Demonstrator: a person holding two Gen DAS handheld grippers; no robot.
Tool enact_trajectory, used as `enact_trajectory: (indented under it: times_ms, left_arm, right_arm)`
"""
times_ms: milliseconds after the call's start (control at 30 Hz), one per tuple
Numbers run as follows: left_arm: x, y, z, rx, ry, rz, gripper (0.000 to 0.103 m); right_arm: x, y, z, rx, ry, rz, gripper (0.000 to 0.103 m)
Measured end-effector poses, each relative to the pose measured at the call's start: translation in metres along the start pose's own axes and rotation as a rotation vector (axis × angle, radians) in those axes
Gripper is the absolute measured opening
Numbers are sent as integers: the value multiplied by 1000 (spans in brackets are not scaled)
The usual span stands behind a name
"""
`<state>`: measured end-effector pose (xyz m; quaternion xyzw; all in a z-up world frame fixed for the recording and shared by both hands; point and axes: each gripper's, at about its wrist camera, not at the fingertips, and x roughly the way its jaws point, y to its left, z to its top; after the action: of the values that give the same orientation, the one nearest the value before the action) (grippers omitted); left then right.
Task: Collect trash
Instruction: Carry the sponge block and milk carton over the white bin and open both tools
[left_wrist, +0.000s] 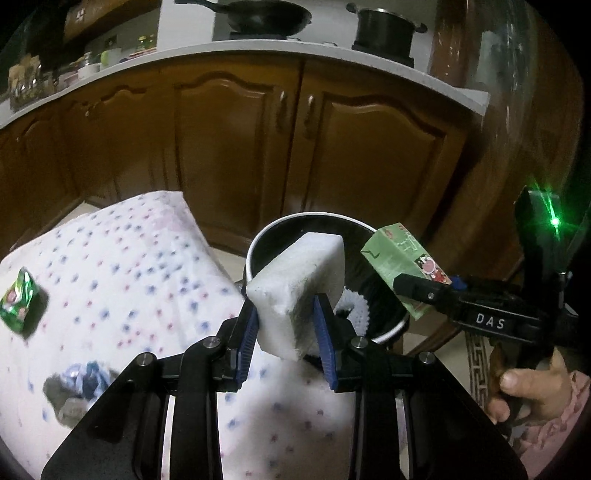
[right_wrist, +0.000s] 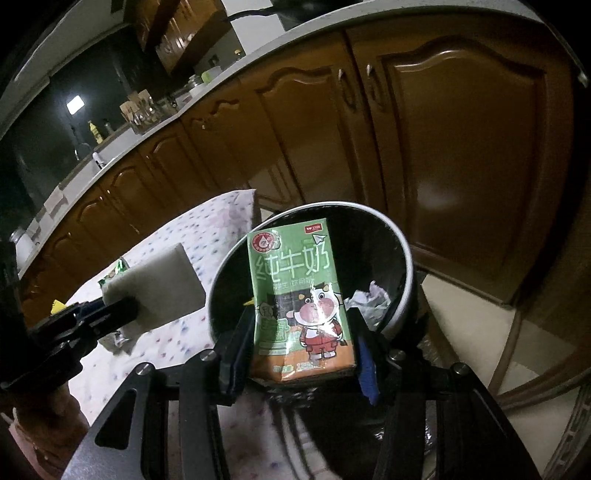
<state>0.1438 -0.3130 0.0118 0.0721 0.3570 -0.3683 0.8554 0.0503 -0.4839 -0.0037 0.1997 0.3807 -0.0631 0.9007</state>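
Two grippers hung over the bin (right_wrist: 400, 243) at the table (left_wrist: 122, 258) edge; left gripper (left_wrist: 286, 332) fingers clamped a foam block (left_wrist: 295, 284), right gripper (right_wrist: 301, 354) fingers clamped a milk carton (right_wrist: 299, 295).

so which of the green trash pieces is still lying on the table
The small crumpled green wrapper on the dotted cloth, untouched. The green milk carton is held in the right tool at the bin.

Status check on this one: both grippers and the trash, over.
Left gripper clamps foam block. Right gripper clamps milk carton. Both at bin. Nothing blocking.
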Motion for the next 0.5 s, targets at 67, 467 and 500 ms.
enact_trajectory:
  times_ms: [67, 467, 500]
  left_arm:
    - [8, -3, 5, 8, 12, 3, 29]
    - [40, -11, 14, 32, 60, 12, 29]
    - [41, -12, 15, 34, 61, 13, 30]
  right_arm:
    - [3, -3, 2, -7, 8, -5, 49]
    - [14, -19, 12, -15, 36, -17, 49]
    - [14, -19, 13, -16, 38, -18, 49]
